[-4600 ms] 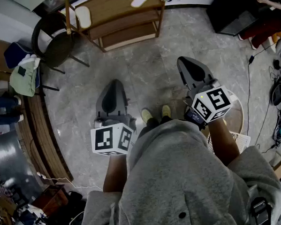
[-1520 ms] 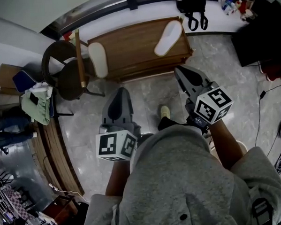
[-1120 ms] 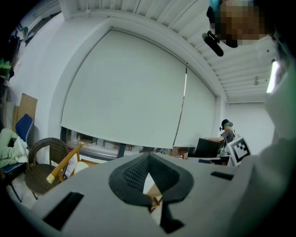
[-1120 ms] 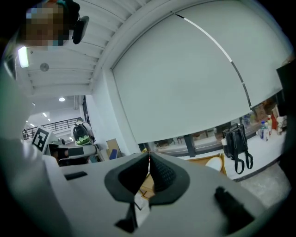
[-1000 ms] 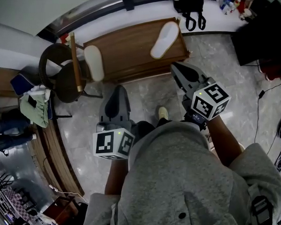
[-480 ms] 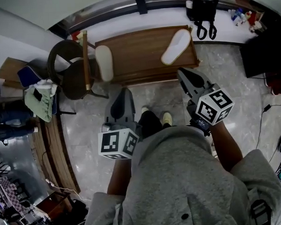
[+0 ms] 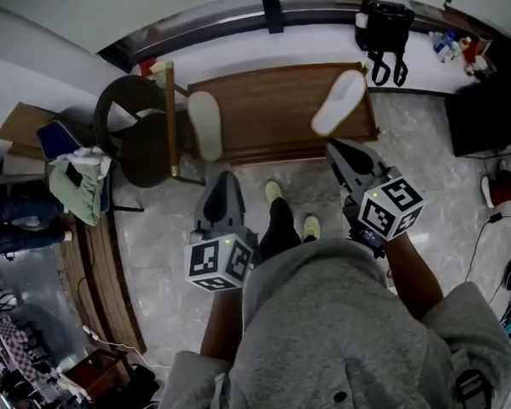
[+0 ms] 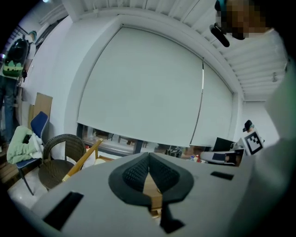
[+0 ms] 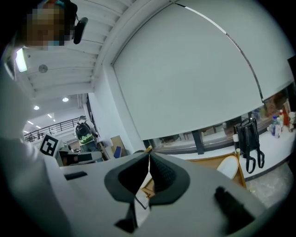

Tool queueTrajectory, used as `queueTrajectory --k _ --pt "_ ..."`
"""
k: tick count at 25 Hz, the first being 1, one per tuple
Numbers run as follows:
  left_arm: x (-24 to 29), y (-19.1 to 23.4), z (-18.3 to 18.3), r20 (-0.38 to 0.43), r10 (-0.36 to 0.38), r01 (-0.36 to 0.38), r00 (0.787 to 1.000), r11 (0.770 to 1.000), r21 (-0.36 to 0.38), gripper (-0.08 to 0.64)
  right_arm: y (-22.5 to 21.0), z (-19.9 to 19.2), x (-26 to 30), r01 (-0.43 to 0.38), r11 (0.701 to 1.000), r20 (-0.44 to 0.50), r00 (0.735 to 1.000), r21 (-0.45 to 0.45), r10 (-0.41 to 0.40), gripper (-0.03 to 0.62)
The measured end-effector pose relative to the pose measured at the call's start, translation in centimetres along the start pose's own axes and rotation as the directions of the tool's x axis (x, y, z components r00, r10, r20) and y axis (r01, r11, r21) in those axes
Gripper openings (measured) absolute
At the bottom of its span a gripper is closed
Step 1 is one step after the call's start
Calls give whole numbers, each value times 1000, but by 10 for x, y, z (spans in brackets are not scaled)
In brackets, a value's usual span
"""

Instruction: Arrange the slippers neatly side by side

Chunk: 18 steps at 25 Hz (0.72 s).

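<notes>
We count two pale oval slippers on one brown wooden bench: the left slipper at its left end, the right slipper at its right end. The left gripper and right gripper hover at the bench's front edge, ribbed black jaws pressed together, empty; seconds ago the bench lay farther off.

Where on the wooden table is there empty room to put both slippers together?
The bare middle of the wooden table is free, between the left slipper and the right slipper. The table's left end is crowded: the left slipper lies there and the wicker chair stands close beside it.
</notes>
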<state>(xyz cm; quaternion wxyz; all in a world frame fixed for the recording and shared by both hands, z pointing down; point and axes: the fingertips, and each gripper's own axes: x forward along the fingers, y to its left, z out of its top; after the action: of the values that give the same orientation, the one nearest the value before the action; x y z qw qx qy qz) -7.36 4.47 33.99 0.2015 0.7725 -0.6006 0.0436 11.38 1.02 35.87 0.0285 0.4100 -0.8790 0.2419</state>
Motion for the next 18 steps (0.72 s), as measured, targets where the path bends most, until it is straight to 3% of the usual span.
queueTrajectory --k 4,8,14,18 --pt "27 30 -3 -30 30 -29 999 999 38 14 -4 4 28 0 1000 -28 1000 4 0 28" --pt "55 79 -9 -67 92 -91 994 996 15 14 -5 6 65 1 1000 -60 998 3 0 28" --pt "100 139 -26 -150 155 -149 976 988 50 14 -11 17 109 15 1000 -94 995 -5 -15 28" --pt "126 173 -47 -204 182 -178 962 983 34 15 -15 21 132 25 1000 -111 993 -9 -25 28"
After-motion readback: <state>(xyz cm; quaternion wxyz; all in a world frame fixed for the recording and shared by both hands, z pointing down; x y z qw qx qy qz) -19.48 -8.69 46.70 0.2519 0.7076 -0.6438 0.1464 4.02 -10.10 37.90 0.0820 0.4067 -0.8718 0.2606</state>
